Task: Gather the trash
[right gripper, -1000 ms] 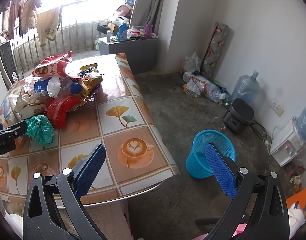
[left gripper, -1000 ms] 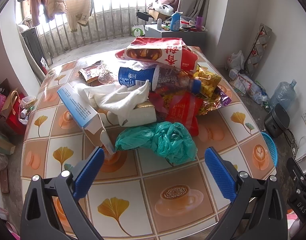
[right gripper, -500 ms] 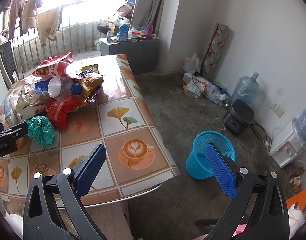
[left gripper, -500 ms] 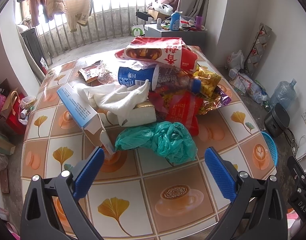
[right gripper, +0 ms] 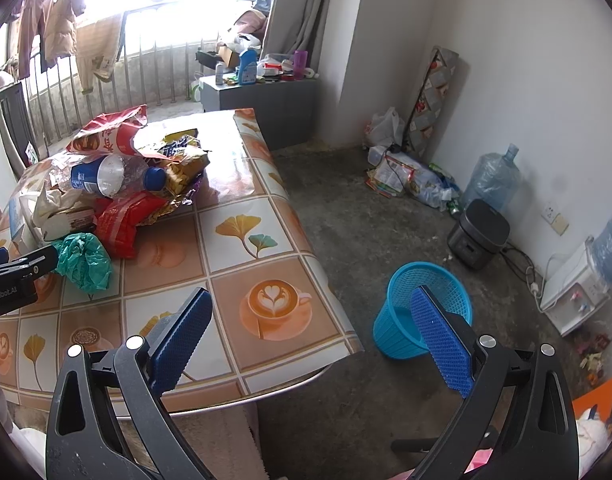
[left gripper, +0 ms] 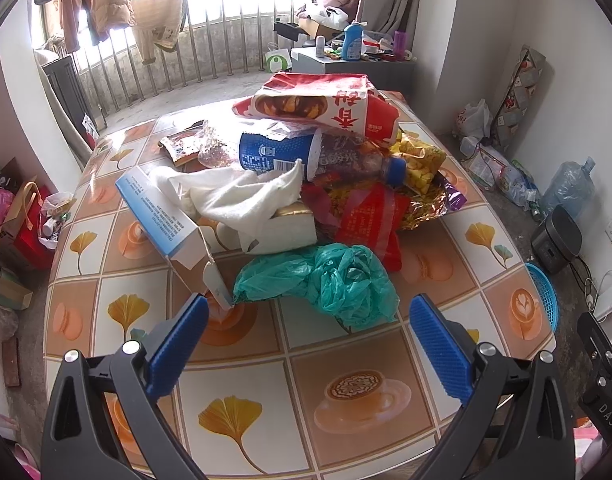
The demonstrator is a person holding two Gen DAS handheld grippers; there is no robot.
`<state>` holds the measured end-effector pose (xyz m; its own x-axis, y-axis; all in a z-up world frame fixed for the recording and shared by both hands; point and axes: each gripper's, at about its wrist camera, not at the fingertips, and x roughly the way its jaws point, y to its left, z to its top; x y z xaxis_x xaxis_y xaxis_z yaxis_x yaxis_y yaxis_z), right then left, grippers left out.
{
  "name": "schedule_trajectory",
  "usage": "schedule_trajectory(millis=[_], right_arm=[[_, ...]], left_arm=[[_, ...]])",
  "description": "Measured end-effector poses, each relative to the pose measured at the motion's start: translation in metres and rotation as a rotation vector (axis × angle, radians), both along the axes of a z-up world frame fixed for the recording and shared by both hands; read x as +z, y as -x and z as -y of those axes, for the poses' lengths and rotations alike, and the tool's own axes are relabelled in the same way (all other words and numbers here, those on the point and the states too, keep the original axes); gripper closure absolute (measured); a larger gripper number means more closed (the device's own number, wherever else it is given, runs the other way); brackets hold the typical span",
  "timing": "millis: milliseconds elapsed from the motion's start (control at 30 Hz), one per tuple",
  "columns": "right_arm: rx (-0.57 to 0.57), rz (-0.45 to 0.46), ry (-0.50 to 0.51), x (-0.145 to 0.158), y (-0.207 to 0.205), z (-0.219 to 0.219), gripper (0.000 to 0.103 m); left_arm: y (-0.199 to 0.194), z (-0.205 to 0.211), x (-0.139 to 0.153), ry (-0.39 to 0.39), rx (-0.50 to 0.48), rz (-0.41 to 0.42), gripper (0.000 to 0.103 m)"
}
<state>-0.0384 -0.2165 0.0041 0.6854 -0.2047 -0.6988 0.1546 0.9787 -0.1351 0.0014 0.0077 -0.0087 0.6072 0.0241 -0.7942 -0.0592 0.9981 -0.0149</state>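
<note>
A heap of trash lies on the patterned table [left gripper: 366, 392]. Nearest me is a crumpled green plastic bag [left gripper: 330, 280], with an open blue-and-white carton [left gripper: 166, 220], a white cloth [left gripper: 242, 196], a red wrapper [left gripper: 372, 220], a plastic bottle [left gripper: 306, 154] with a blue label and a large red-and-white snack bag [left gripper: 322, 106] behind it. My left gripper [left gripper: 308, 320] is open, just short of the green bag, with nothing between its fingers. My right gripper [right gripper: 312, 316] is open over the table's right corner. A blue mesh basket [right gripper: 422, 312] stands on the floor beyond it.
Along the right wall the concrete floor holds a black rice cooker [right gripper: 478, 234], a water jug [right gripper: 492, 178] and loose bags [right gripper: 406, 176]. A grey cabinet [right gripper: 262, 108] with bottles stands behind the table [right gripper: 242, 240]. Bags and boxes [left gripper: 18, 220] crowd the floor left of the table.
</note>
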Motion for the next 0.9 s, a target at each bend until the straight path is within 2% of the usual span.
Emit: schedule_trajectory(millis=[900], right_arm=[[0.001,0.001,-0.006,0.0009,0.0003,-0.0014,0.008]], left_arm=[[-0.0003,-0.0013,-0.0040,-0.012,0.003,-0.011,0.005]])
